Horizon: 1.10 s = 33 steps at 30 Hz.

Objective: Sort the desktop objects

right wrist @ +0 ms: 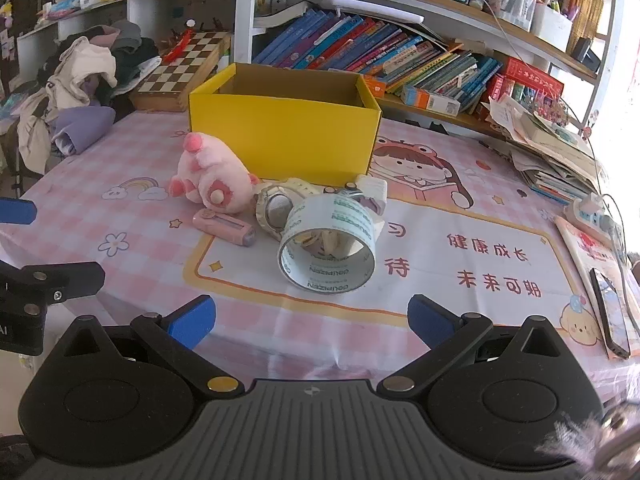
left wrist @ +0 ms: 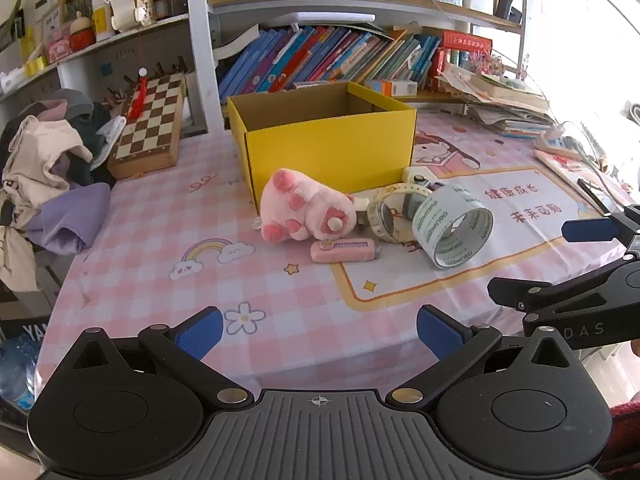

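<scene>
Both grippers (left wrist: 320,334) (right wrist: 312,322) gape, empty, over the table's (right wrist: 280,340) near edge.

Home study desk: cartoon pink tablecloth (left wrist: 160,216), crammed bookshelves (left wrist: 320,56), chessboard (left wrist: 150,120), clothes heap (left wrist: 48,160).

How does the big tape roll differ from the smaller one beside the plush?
The big tape roll is wider, clear with green lettering, tilted with its opening toward the grippers. The smaller tape roll is narrower, cream and patterned, leaning nearer the pink plush. Both lie in front of the yellow box.
</scene>
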Each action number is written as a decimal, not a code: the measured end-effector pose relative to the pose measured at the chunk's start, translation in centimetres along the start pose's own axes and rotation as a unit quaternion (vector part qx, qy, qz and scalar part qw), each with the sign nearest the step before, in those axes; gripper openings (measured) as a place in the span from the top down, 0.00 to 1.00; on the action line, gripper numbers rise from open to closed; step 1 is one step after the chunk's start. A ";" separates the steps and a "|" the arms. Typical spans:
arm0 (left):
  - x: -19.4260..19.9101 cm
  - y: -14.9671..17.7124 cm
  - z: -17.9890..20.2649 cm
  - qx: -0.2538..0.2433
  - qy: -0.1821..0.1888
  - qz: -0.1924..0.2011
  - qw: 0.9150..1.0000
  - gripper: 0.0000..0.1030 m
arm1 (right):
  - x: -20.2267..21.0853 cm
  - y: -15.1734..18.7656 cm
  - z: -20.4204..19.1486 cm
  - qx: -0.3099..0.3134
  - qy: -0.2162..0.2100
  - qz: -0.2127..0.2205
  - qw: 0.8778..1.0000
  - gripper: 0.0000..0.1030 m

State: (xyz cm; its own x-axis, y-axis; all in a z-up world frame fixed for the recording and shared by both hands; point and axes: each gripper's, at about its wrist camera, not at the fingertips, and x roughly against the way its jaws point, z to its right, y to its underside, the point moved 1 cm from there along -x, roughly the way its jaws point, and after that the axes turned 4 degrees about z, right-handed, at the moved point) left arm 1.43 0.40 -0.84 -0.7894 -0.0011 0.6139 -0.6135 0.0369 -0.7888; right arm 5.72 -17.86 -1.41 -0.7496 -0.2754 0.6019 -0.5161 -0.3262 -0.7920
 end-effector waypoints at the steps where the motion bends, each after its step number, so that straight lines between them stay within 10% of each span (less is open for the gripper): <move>1: 0.0 0.0 0.0 0.000 0.000 0.000 1.000 0.00 | 0.0 0.0 0.0 0.000 0.000 0.000 1.000 0.00; 33: -1.4 -0.4 0.3 -0.006 -0.003 0.003 1.000 0.00 | -2.2 -1.2 0.8 0.019 -0.001 -0.017 1.000 0.00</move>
State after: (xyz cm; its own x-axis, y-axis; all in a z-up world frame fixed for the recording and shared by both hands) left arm 2.78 0.05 -1.38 -0.7934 -0.0061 0.6087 -0.6082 0.0486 -0.7923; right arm 8.27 -17.61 -1.69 -0.7303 -0.2655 0.6294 -0.5254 -0.3704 -0.7660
